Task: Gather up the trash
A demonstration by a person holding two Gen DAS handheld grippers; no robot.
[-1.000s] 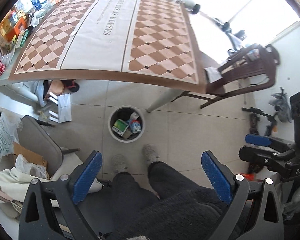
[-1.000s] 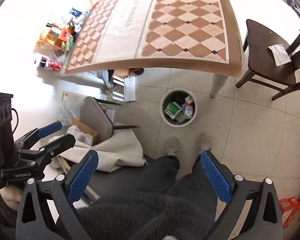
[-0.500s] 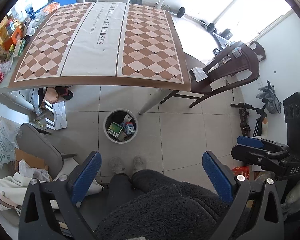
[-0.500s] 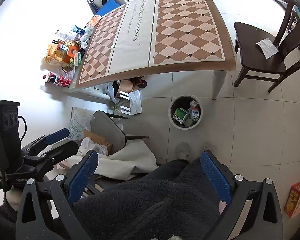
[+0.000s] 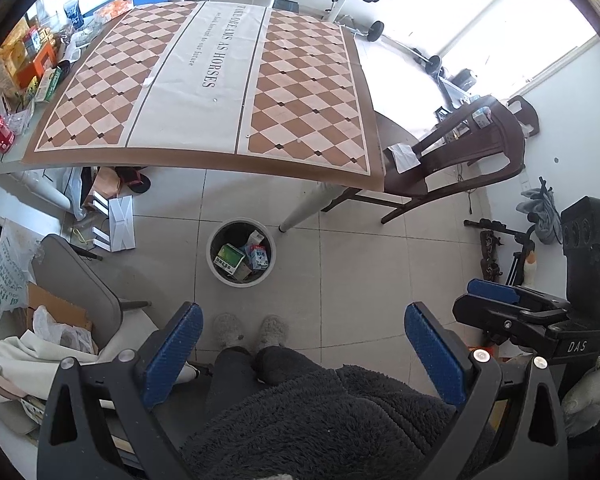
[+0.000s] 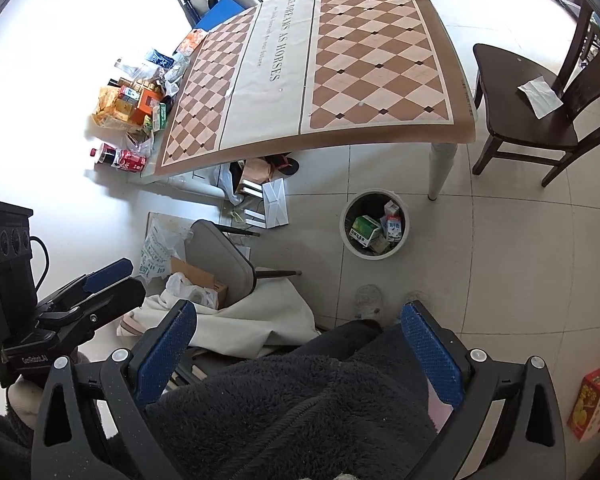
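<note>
A round white bin [image 5: 214,265] [image 6: 345,236] stands on the tiled floor below the table's near edge, with a green carton [image 5: 229,258] [image 6: 363,229] and a blue-and-white milk carton [image 5: 259,258] [image 6: 393,228] inside. My left gripper [image 5: 302,350] is open and empty, held high above the person's legs. The right gripper [image 6: 300,346] is open and empty too. Each gripper shows in the other's view: the right one [image 5: 496,306], the left one [image 6: 108,286].
The checkered table [image 5: 220,80] has snack boxes and a red cola bottle [image 6: 120,158] at its left end. A dark wooden chair [image 6: 528,116] with a paper on its seat stands right. A grey chair [image 5: 76,284], cloths and cardboard lie left. Fuzzy slippers [image 5: 250,330] are near the bin.
Both grippers have risen and pulled back from the table, so the bin and the table look smaller and farther. The jaws stayed open and empty.
</note>
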